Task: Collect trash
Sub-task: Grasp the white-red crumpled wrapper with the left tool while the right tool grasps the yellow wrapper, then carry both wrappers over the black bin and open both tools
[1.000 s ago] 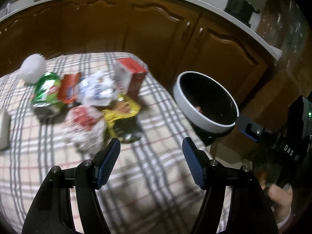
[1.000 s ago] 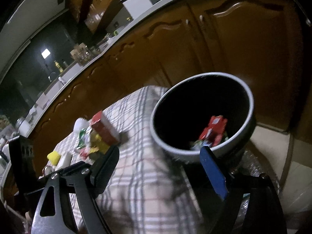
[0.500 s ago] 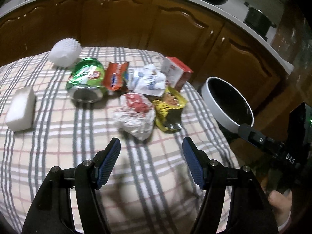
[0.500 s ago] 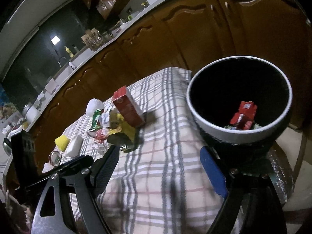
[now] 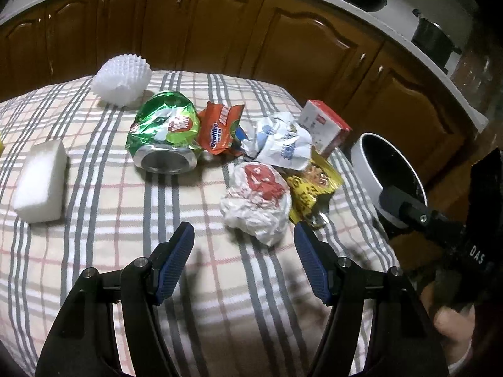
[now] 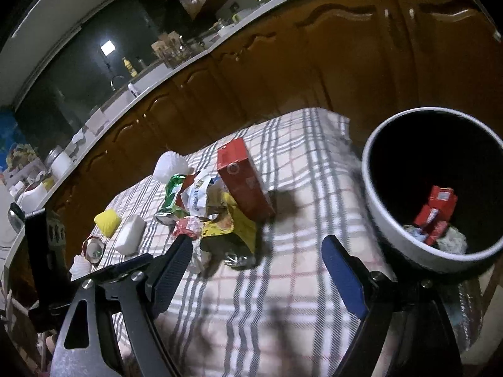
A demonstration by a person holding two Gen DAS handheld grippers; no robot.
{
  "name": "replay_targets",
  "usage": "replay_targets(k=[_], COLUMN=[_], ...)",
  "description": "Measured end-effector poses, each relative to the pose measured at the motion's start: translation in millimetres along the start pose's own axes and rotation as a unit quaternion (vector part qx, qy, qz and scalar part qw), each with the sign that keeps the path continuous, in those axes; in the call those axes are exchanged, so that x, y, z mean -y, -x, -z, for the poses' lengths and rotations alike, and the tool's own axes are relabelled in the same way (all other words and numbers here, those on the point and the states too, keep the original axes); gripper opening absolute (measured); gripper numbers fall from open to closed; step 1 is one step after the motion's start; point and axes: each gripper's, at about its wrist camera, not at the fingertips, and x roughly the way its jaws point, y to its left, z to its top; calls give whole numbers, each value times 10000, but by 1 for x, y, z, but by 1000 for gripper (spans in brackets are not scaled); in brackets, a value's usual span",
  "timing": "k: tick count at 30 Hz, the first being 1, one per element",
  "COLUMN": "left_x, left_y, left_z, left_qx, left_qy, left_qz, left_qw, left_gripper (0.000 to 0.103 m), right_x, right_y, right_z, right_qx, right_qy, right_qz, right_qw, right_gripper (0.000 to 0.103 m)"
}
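Left wrist view: left gripper (image 5: 243,257) open, empty, aimed at crumpled white wrapper (image 5: 256,202), nearest piece of trash pile on checked worktop (image 5: 94,251). Bin (image 5: 388,169) at far right edge, within short reach.

Right wrist view: right gripper (image 6: 256,270) wide, empty, between pile and bin (image 6: 433,188); red box (image 6: 243,179) upright.

"Ovaltine" in white on the crumpled orange foil sachet (image 5: 221,128) beside the crushed green can (image 5: 163,138), "DAS" in white on the black hand-held gripper (image 5: 446,235) body
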Motion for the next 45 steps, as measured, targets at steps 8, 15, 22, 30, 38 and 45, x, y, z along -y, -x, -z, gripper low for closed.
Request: replay_targets(k=[8,15,22,30,38,45], left_x=[-9,3,14,41,78,108], left_y=[-27,-27,-2,19,20,8], left_z=[-17,-17,-6,0,0,-6], left_qx=[-140,-145,-15,93,95,21], left_qy=[33,-276,-391,-618,-920,-1116], left_qz=[209,496,621,820,1006,1078], left_qw=[9997,9983,9973,9947,9906,9879], left_gripper=[65,32,31,31,31,31], right_x=[-6,-13,-10,14,43,71], right_y=[-48,-57,-21,22,58,82], right_z=[-6,-6,3,7,7,2], right_qx=[-363,-458,-278,17,301,538], right_qy=[74,147,102,-3,-214,-400], right_qz=[-99,-148,-206,46,335,567], right_qw=[9993,9987,9993,10000,9988,9961], right_gripper=[56,10,8,8,8,8])
